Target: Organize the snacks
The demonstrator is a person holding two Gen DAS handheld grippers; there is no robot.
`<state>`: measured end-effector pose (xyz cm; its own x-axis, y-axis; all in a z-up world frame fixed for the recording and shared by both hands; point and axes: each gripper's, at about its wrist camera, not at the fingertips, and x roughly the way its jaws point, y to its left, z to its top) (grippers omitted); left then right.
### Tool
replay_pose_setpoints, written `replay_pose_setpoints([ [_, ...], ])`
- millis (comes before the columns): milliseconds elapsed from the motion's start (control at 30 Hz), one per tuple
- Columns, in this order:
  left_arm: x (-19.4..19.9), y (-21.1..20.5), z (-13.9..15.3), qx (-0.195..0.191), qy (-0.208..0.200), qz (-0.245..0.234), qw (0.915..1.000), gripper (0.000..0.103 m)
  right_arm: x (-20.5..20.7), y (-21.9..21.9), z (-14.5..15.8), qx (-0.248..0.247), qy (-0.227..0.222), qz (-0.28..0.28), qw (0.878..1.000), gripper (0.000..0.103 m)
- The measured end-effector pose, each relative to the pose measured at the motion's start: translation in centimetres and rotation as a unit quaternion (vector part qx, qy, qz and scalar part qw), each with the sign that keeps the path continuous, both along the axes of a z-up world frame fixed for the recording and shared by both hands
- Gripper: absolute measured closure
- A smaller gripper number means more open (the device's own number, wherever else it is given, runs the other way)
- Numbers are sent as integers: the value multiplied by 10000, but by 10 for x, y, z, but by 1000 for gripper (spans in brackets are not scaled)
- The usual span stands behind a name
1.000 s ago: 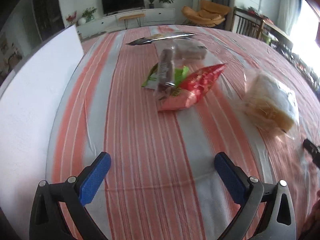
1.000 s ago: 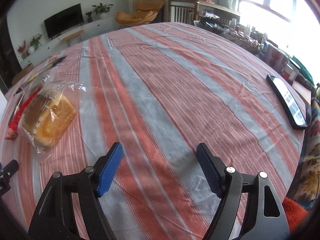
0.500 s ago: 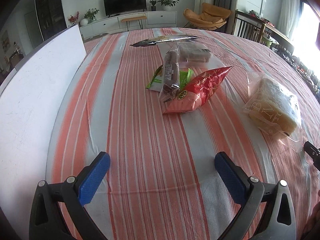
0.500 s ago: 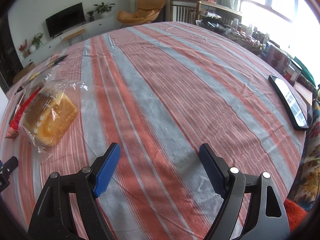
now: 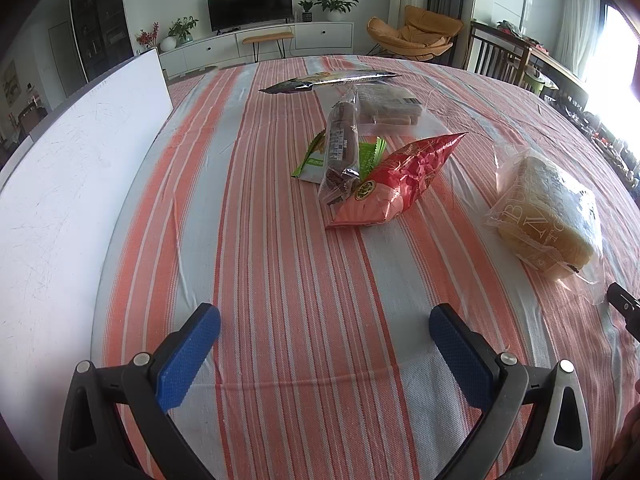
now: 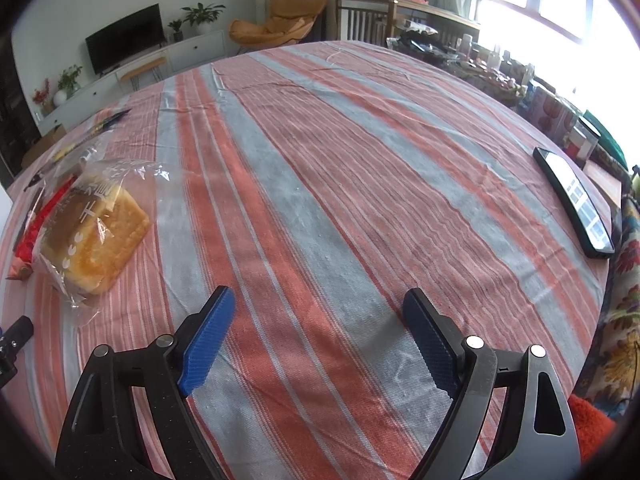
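Both blue-padded black grippers — left [image 5: 324, 334], right [image 6: 318, 314] — gape empty over the orange-and-grey striped tablecloth [image 5: 280, 280]; the right's jaws have just been widening. A clear-bagged bread loaf [image 6: 90, 236] lies near the right one.

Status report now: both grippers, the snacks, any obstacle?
Left gripper open, empty. Right gripper open, empty, jaws just widened. Snack pile and bread bag untouched on cloth. Nothing in the way.

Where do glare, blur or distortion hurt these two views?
Left wrist view: sharp, window blown out at right edge, fisheye bends the striped tablecloth. Right wrist view: window overexposed, glare on the bread bag; dark vignette in the corners.
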<state>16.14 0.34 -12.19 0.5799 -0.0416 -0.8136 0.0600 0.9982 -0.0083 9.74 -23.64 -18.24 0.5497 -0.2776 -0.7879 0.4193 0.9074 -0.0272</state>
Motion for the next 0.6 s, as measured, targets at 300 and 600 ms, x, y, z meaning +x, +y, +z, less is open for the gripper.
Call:
replay_pose_setpoints([
  [300,0,0,0,-2,0,0,10000,0,-1,-1,1,13,-12,13,10000,15],
  [600,0,0,0,-6,0,0,10000,0,30,-16,2,108,188,63,9997,14],
])
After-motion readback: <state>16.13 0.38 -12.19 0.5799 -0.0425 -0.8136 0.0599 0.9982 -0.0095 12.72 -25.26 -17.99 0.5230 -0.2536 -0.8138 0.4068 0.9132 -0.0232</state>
